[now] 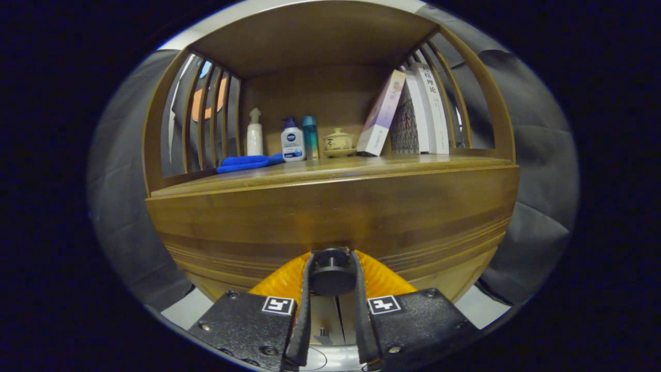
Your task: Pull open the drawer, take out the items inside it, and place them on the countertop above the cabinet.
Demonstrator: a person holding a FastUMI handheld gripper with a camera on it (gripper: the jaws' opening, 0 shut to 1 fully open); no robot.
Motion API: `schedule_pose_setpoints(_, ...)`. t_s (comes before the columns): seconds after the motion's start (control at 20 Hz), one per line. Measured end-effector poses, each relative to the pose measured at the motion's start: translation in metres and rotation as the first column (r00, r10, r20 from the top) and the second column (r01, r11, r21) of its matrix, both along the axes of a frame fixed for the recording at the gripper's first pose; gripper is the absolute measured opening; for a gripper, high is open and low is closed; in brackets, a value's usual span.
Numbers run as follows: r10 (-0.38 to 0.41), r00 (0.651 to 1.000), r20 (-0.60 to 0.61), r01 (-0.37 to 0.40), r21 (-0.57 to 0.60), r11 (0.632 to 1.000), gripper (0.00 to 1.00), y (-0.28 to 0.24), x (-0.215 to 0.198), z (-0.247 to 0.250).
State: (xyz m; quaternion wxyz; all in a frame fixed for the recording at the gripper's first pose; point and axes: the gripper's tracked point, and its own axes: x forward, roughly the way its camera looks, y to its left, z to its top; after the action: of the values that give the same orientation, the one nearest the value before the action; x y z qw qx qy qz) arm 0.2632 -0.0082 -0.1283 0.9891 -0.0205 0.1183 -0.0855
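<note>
Two black fingers are squeezing the round dark knob on the front of the wooden drawer. The jaws are nearly closed, with one finger pressing on each side of the knob, so the gripper is holding it tight. The drawer is looking closed, so the items inside are hiding and I cannot tell what they are.

Above the drawer, the desk is already carrying many things. A blue cloth is lying near the left front edge. Behind it a white bottle, a lotion bottle and a teal bottle are standing close together. A small lidded cup is sitting beside leaning books.

What could be going wrong? The knob is small and round, so the fingers could be slipping off if the pull is crooked or too quick. A hard yank could be shaking the cabinet, and the tall bottles or leaning books could be tipping over. Free room on the desk is mostly at the front, so new items could be bumping the cloth.
</note>
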Motion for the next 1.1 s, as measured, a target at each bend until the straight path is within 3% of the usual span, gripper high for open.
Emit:
schedule_pose_setpoints(0.4,0.041,0.999,-0.007,-0.041,0.004,0.999,0.36,0.006,-0.051,-0.002)
schedule_pose_setpoints(1.1,0.105,0.991,-0.081,-0.103,0.024,0.994,0.34,0.021,-0.179,-0.015)
